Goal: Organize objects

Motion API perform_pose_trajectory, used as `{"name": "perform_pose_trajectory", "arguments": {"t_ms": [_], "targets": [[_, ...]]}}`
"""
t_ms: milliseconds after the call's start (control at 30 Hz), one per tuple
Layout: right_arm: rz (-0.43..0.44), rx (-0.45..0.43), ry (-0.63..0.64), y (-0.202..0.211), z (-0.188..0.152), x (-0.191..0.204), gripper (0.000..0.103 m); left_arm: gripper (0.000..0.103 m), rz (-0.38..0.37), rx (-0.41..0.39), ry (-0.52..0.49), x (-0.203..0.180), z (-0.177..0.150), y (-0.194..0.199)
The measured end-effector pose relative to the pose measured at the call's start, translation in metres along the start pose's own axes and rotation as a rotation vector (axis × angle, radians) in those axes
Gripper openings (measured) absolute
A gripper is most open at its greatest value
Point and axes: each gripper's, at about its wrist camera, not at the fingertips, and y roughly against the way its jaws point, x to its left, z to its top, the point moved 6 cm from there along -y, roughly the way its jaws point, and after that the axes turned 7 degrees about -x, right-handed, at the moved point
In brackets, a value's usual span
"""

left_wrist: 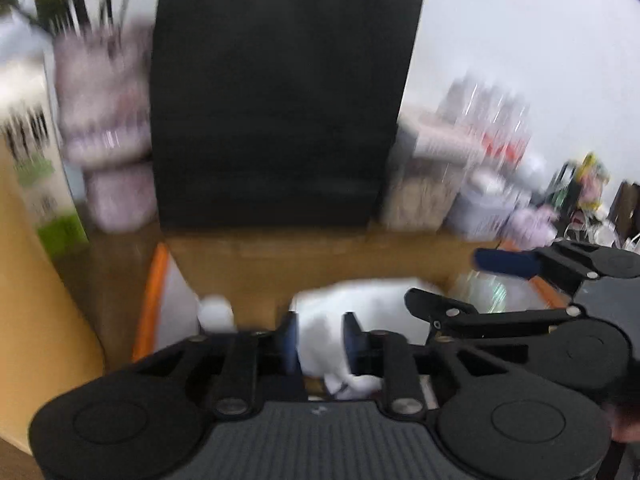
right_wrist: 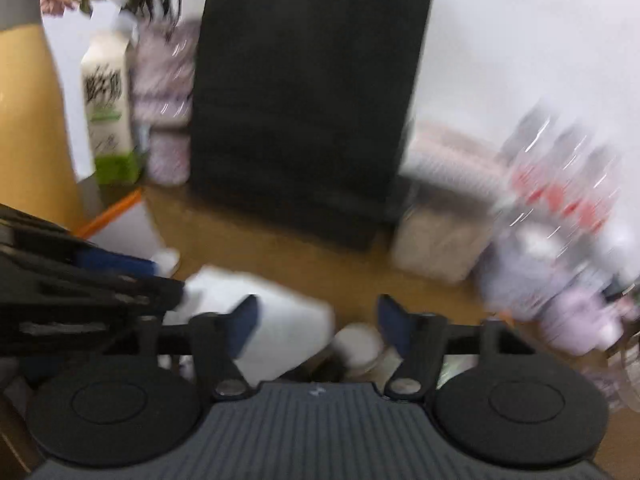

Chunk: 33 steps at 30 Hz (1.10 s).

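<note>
Both views are blurred. A white, soft-looking bundle (left_wrist: 384, 304) lies on the brown tabletop (left_wrist: 280, 264). My left gripper (left_wrist: 322, 340) hovers over its near edge, blue pads partly apart, with the white surface showing in the gap and no visible press on it. My right gripper (right_wrist: 318, 320) stands wide open above the same bundle (right_wrist: 288, 320), and a small round white lid (right_wrist: 356, 346) sits between its fingers lower down. Each gripper shows in the other's view: the right one (left_wrist: 442, 278) beside the left, the left one (right_wrist: 168, 280) at the left edge.
A tall black panel (left_wrist: 280, 100) stands behind the bundle. Left of it are a green-based carton (right_wrist: 110, 120), pink patterned packs (left_wrist: 108, 120) and an orange-rimmed white tray (left_wrist: 154, 300) with a small white cap (left_wrist: 216, 312). At the right are red-labelled bottles (right_wrist: 560, 184) and boxes.
</note>
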Motion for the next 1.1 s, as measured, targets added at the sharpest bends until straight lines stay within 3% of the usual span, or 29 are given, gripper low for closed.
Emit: {"name": "perform_pose_trajectory", "arguments": {"t_ms": [33,133,267,333,367,467,533,600,667,733,833,933,1000,1100], "targets": [[-0.018,-0.020,0.005,0.007,0.007,-0.004,0.084,0.049,0.011,-0.021,-0.002,-0.001,0.006,0.009],[0.009,-0.032,-0.059,0.028,0.016,-0.018,0.101,0.063,0.028,-0.058,-0.010,-0.001,0.015,0.040],[0.041,-0.009,-0.052,0.056,0.006,-0.024,0.102,0.068,0.105,-0.040,-0.074,-0.008,0.006,0.075],[0.030,-0.009,-0.064,0.076,-0.004,-0.024,0.102,0.088,0.108,-0.071,-0.089,-0.010,-0.006,0.103],[0.030,-0.024,-0.075,0.089,-0.009,-0.024,0.102,0.091,0.111,-0.093,-0.093,-0.011,-0.017,0.121],[-0.013,-0.149,-0.072,0.151,-0.029,-0.019,0.103,0.092,0.112,-0.114,-0.132,-0.015,-0.058,0.171],[-0.005,-0.187,-0.073,0.191,-0.049,-0.014,0.103,0.092,0.120,-0.107,-0.137,-0.018,-0.091,0.208],[0.050,-0.188,-0.089,0.231,-0.073,0.004,0.103,0.094,0.129,-0.130,-0.097,-0.023,-0.124,0.251],[0.140,-0.155,-0.068,0.263,-0.100,0.027,0.103,0.102,0.075,-0.168,-0.066,-0.035,-0.154,0.296],[0.165,-0.104,-0.022,0.289,-0.121,0.048,0.103,0.103,0.033,-0.196,-0.047,-0.047,-0.176,0.335],[0.183,-0.097,-0.028,0.327,-0.140,0.067,0.103,0.103,0.085,-0.250,-0.036,-0.058,-0.192,0.376],[0.207,-0.112,-0.129,0.358,-0.153,0.078,0.103,0.103,0.153,-0.361,-0.023,-0.063,-0.205,0.413],[0.191,-0.103,-0.174,0.371,-0.162,0.083,0.103,0.103,0.159,-0.353,-0.005,-0.064,-0.213,0.425],[0.181,-0.099,-0.126,0.390,-0.168,0.094,0.103,0.103,0.155,-0.323,-0.005,-0.065,-0.221,0.431]]}}
